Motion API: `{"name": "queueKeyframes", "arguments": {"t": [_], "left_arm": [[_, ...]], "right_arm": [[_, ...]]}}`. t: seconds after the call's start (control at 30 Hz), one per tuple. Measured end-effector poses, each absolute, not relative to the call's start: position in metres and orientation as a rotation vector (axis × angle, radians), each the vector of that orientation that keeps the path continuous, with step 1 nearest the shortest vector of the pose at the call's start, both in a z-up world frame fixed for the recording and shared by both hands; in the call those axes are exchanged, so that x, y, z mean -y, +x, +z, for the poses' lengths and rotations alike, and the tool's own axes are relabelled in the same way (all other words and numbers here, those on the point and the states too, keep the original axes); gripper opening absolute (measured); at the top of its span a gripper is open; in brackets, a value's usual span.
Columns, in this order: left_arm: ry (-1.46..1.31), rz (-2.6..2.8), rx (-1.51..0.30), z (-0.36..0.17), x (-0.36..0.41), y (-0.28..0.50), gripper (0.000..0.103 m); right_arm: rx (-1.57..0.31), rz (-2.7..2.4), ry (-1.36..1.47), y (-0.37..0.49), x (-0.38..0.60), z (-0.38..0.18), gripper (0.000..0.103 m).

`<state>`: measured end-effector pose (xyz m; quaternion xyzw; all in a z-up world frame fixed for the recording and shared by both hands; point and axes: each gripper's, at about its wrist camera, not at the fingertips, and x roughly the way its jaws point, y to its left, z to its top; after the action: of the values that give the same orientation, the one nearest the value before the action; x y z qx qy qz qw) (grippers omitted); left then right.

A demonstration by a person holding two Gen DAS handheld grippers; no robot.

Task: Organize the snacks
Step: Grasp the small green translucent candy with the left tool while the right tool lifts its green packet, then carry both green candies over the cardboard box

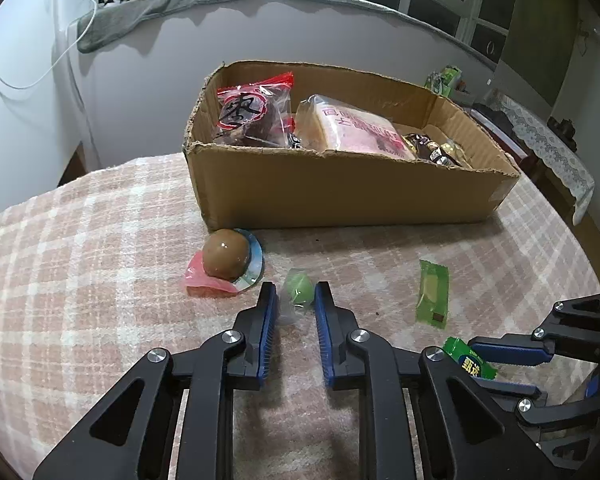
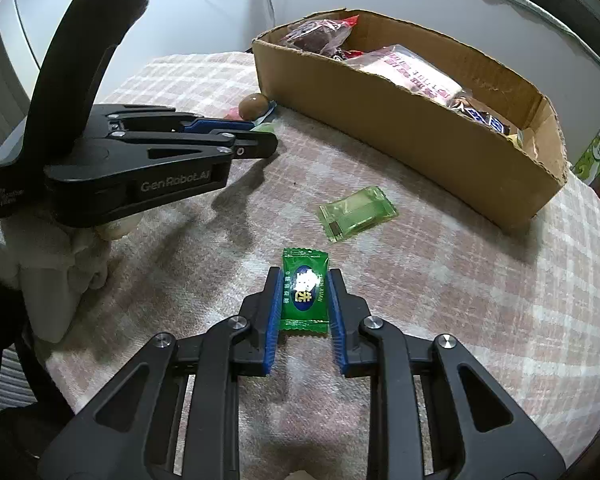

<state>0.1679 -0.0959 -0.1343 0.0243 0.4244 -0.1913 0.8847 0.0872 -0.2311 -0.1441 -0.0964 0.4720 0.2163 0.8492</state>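
A pale green candy (image 1: 299, 291) in a clear wrapper lies on the pink checked cloth (image 1: 100, 260). My left gripper (image 1: 296, 290) has its blue pads against both of the candy's sides. It shows side-on in the right wrist view as the left gripper (image 2: 266, 133). My right gripper (image 2: 305, 276) is shut on a dark green candy packet (image 2: 304, 292) that lies flat on the cloth; that packet (image 1: 470, 357) also shows at the lower right of the left wrist view. The cardboard box (image 1: 340, 192) stands behind, holding several wrapped snacks.
A brown round snack (image 1: 225, 256) sits on a pink wrapper by the box's near corner. A flat translucent green packet (image 2: 358, 212) lies between the grippers and the box (image 2: 400, 128). A white-gloved hand (image 2: 60, 260) holds the left gripper. The cloth's edge curves close on the right.
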Motion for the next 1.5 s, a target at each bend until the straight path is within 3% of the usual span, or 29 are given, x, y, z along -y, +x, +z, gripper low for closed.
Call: {"name": "queueKeyframes", "arguments": {"t": [0.57, 1.5], "left_arm": [[0.006, -0.418, -0.818, -0.105, 0.082, 0.148, 0.017], [0.029, -0.460, -0.648, -0.034, 0.110, 0.158, 0.017]], "right_arm": [[-0.945, 0.435, -0.149, 0.083, 0.253, -0.123, 0.022], [-0.731, 0.320, -0.122, 0.123, 0.299, -0.026, 0.022]]}}
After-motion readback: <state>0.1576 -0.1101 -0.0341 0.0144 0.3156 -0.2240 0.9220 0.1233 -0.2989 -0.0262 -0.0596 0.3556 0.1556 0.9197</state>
